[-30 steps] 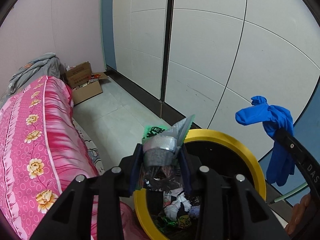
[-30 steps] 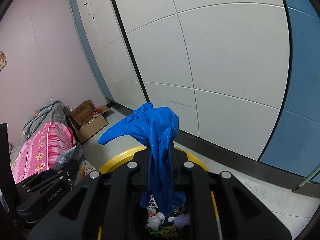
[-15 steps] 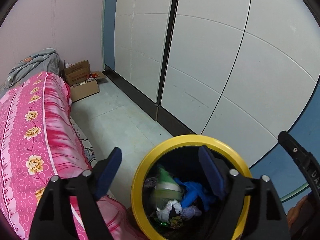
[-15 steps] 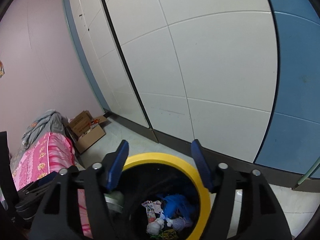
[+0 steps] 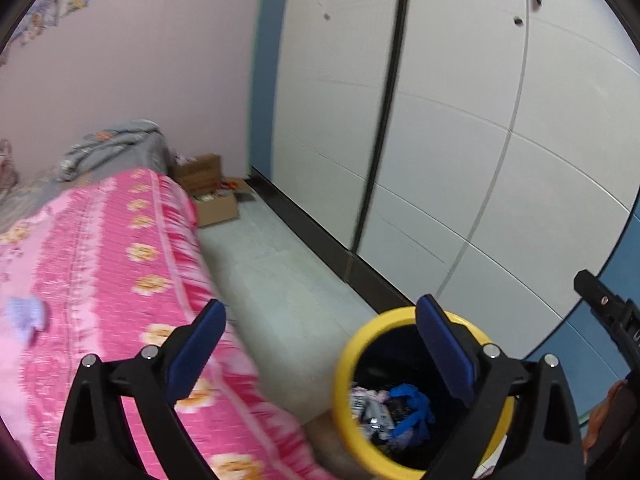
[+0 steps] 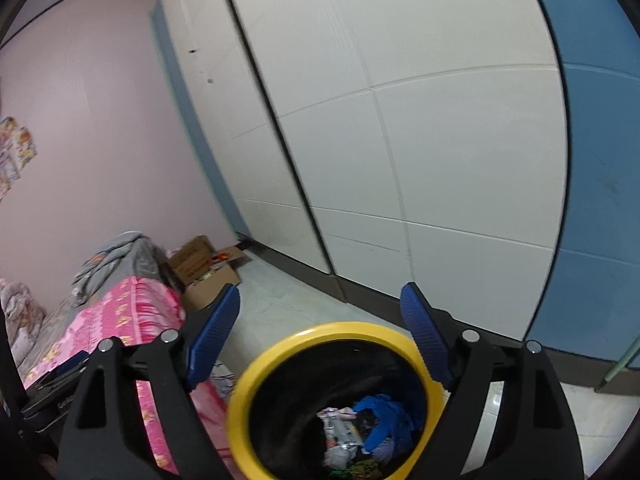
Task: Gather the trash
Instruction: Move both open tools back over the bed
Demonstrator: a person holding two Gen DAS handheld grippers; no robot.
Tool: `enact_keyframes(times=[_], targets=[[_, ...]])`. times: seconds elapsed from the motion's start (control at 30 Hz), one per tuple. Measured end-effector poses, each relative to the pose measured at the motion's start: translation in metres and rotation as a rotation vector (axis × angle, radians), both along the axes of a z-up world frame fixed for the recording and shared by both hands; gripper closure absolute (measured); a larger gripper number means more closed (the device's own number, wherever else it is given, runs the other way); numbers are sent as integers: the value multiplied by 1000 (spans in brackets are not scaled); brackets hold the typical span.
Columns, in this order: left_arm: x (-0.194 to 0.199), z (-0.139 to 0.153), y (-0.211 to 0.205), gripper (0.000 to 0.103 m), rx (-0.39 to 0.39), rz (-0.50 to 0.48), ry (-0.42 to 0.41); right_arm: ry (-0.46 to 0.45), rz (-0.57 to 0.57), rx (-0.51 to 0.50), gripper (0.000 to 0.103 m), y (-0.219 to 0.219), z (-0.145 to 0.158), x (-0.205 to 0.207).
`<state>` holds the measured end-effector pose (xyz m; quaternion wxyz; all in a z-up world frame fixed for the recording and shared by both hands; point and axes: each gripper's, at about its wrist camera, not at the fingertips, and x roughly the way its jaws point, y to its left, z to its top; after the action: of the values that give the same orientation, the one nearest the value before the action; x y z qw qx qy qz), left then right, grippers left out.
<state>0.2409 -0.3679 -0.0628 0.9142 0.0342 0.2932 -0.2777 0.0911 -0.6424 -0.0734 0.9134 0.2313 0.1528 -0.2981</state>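
The left gripper [image 5: 320,320] is opening, jaws spread wide with nothing between them. Its right finger [image 5: 444,350] overlaps the yellow rim of the bin [image 5: 344,364] at about 5 o'clock in the left view; its left finger sits over the pink bedspread [image 5: 100,260] at 7 o'clock.

The right gripper [image 6: 320,308] is also opening, empty, its blue pads framing the bin [image 6: 332,330] at 6 o'clock in the right view.

The trash lies at the bottom of the bin: a blue glove [image 6: 384,416] beside white wrappers [image 6: 338,432], touching them. In the left view the glove [image 5: 412,404] shows at 5 o'clock.

A small lilac scrap [image 5: 26,312] lies on the bedspread at 9 o'clock, blurred. A cardboard box [image 6: 204,272] stands on the floor at the bed's far end, near the white wardrobe [image 6: 400,140].
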Motion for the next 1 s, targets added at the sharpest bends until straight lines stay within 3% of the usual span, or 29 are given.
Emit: enact_keyframes(times=[0.2, 0.57, 0.77, 1.0], targets=[[-4, 26, 66, 9, -19, 96, -50, -39, 115, -44, 15, 43, 33, 13], [-17, 50, 203, 8, 1, 283, -118, -111, 479, -118, 8, 139, 75, 65], [-32, 46, 274, 8, 49, 359, -132, -97, 669, -169, 8, 202, 83, 110], [-35, 12, 346, 8, 71, 458, -58, -24, 902, -213, 8, 291, 69, 174]])
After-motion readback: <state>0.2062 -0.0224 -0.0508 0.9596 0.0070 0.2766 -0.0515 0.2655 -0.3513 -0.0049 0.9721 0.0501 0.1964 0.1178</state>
